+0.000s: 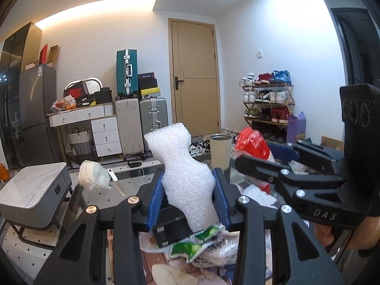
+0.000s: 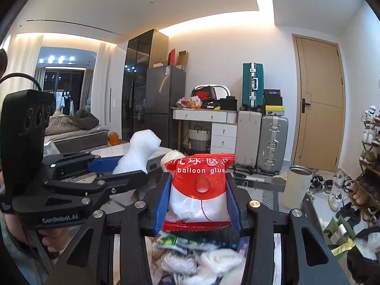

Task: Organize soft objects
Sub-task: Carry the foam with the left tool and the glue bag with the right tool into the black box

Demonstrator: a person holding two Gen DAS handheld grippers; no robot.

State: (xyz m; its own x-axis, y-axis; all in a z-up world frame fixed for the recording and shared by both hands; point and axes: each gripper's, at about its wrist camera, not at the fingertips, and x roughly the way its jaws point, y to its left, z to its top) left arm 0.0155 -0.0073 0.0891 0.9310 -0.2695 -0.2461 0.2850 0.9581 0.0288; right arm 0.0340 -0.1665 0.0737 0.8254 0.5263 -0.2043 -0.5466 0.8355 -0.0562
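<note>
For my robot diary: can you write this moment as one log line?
left gripper: shut on white foam piece | right gripper: shut on red balloon glue packet | both lifted above table clutter

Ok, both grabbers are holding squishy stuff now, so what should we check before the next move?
1. Left gripper pinches the white foam piece between its blue pads: ok.
2. Right gripper clamps the red balloon glue packet: ok.
3. Foam stands upright, not slipping: ok.
4. The two grippers are apart, not touching: ok.
5. Cream cup on the glass table stands clear of both loads: ok.
6. Where the soft things should go: cannot tell, no bin or box is plainly marked for them.
</note>
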